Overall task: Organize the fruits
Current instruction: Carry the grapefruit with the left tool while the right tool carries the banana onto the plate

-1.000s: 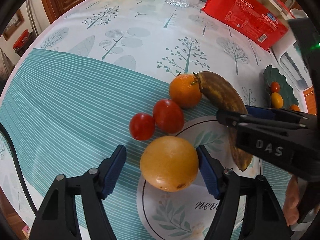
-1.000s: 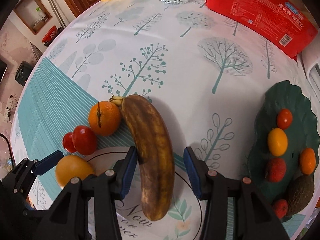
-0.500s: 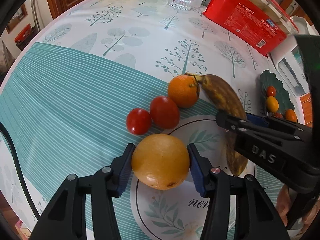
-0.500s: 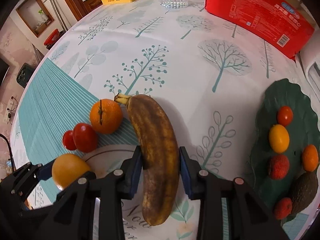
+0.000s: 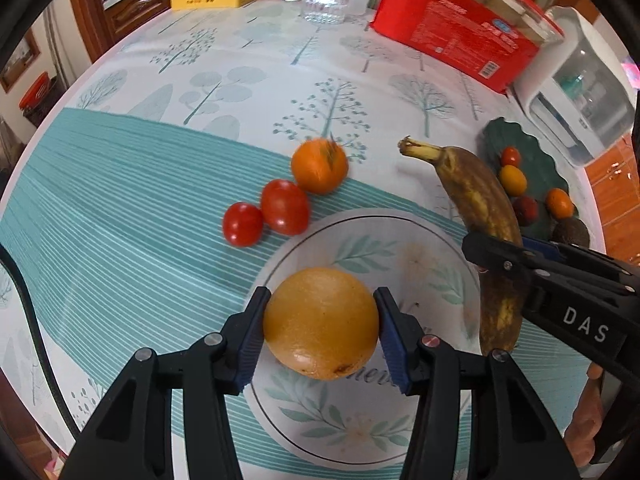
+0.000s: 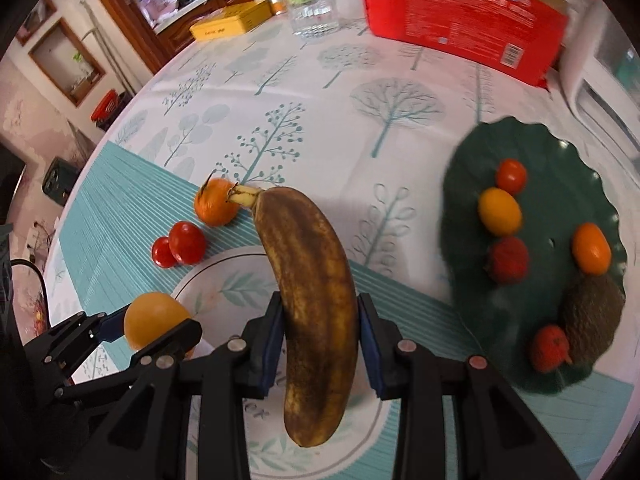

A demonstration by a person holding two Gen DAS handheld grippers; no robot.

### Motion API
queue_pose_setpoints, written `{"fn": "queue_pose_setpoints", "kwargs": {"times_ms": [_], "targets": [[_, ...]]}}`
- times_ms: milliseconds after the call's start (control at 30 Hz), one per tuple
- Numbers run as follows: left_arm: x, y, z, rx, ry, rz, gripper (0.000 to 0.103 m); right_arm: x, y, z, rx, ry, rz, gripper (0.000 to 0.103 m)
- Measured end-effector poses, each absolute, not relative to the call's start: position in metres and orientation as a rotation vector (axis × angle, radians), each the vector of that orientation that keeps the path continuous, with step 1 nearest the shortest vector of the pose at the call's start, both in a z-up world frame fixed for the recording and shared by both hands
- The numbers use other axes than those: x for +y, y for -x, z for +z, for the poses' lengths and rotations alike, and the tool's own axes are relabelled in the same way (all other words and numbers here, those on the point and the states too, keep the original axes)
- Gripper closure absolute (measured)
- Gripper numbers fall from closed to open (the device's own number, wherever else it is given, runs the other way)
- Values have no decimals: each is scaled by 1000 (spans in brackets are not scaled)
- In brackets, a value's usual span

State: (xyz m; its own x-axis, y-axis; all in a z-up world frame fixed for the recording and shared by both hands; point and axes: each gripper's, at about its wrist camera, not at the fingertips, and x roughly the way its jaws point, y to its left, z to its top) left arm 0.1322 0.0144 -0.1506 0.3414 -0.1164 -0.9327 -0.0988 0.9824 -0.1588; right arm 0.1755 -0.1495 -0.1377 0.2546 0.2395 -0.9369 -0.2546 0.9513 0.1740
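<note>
Both fruits just came up off the tablecloth, left gripper [image 5: 320, 320] clamped on the big orange [image 5: 320, 322], right gripper [image 6: 320, 330] pinching the browned banana [image 6: 312, 300], so next up is probably carrying them to the green plate [image 6: 560, 152].

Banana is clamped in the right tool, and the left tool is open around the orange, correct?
Not quite. The left tool is shut on the orange, pads pressed to both sides in the left wrist view. The right tool does clamp the banana.

2 close wrist views facing forward, sharing white plate [image 5: 352, 240]
</note>
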Motion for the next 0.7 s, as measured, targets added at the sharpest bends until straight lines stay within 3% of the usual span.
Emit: {"fn": "queue_pose_setpoints", "kwargs": {"times_ms": [400, 700], "targets": [[-42, -128, -123, 1196, 107, -131, 52, -227, -163, -106, 1210, -138, 140, 68], [-84, -173, -81, 1123, 41, -235, 52, -282, -175, -90, 1179, -267, -41, 68]]}}
